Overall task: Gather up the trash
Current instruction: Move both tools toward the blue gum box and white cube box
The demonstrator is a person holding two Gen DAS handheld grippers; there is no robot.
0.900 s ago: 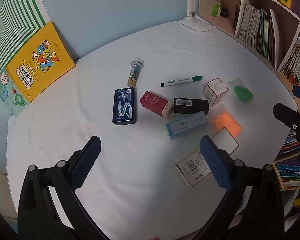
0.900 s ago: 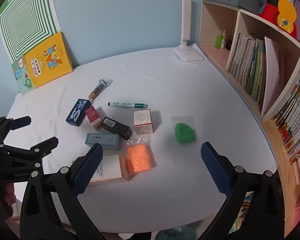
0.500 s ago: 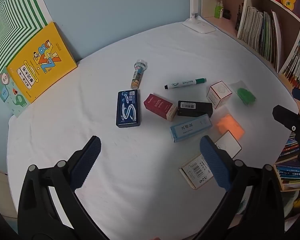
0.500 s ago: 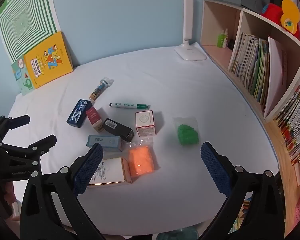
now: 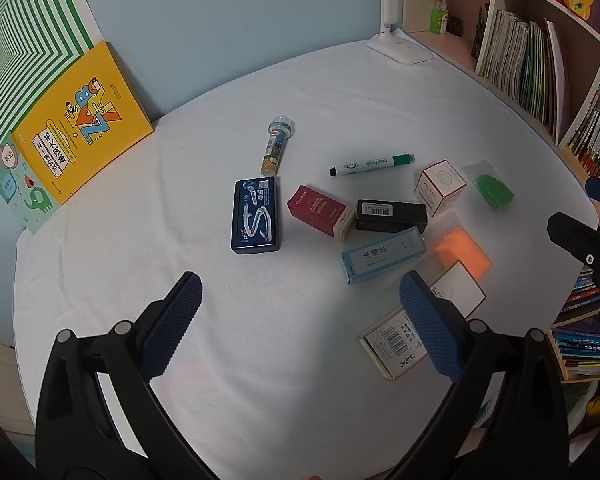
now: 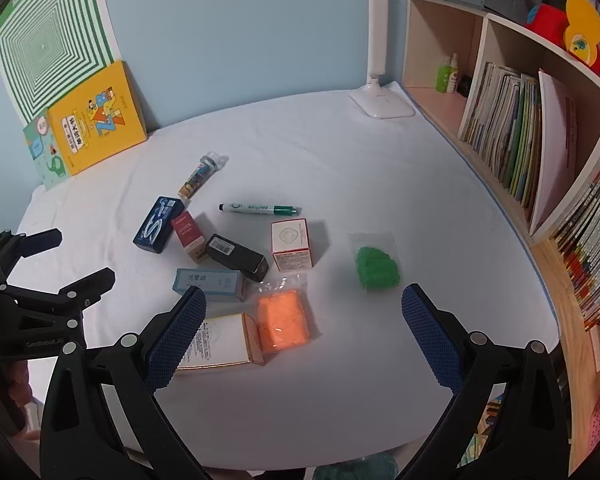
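Observation:
Small items lie scattered mid-table: a dark blue gum box (image 5: 255, 216), a red box (image 5: 320, 216), a black box (image 5: 391, 215), a light blue box (image 5: 383, 255), a white cube box (image 6: 291, 244), a green marker (image 6: 260, 209), a clear tube (image 5: 276, 147), an orange bag (image 6: 283, 322), a green bag (image 6: 378, 268) and a flat white carton (image 6: 216, 342). My left gripper (image 5: 300, 324) hovers open above the table's near side, short of the gum box. My right gripper (image 6: 302, 334) hangs open over the orange bag, touching nothing.
The white-clothed table (image 5: 180, 260) meets a blue wall. Yellow and green books (image 5: 80, 120) lean at the back left. A white lamp base (image 6: 382, 106) stands at the back right beside a bookshelf (image 6: 520, 128). More books (image 5: 584, 340) are stacked past the table's right edge.
Both views have shifted slightly: the items sit a little further right and lower in the left wrist view and lower in the right wrist view. Nothing on the table moved; both grippers stayed open.

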